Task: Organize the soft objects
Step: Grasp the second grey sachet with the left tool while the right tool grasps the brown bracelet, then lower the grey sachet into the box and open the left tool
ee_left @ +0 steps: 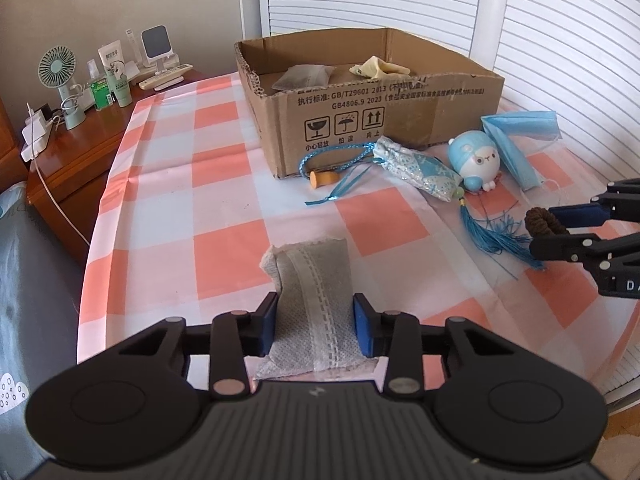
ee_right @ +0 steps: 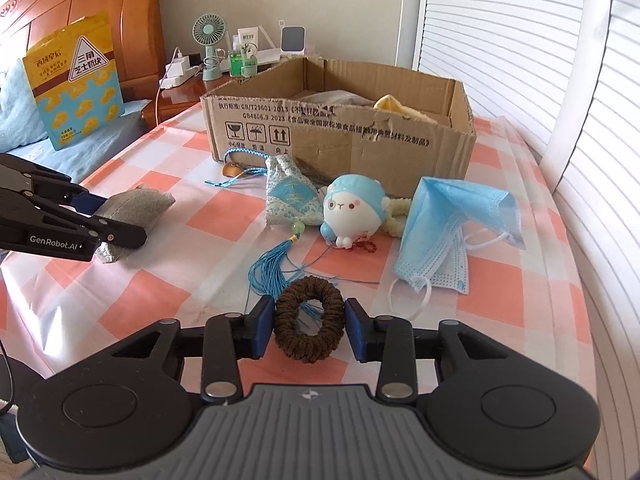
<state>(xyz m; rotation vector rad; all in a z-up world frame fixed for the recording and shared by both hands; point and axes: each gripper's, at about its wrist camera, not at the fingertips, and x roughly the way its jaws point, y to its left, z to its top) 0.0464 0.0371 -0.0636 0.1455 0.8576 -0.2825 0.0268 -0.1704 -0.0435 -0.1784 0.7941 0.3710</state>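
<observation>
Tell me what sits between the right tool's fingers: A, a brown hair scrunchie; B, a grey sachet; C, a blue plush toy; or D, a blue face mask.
A: the right tool has the brown hair scrunchie between its pads, while the grey sachet is in the left tool.

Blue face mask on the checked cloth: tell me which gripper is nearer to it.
Right. The right gripper, closed on the brown hair tie, sits just short of the blue face mask. The left gripper, holding the grey sachet, is farther off, across the table.
</observation>
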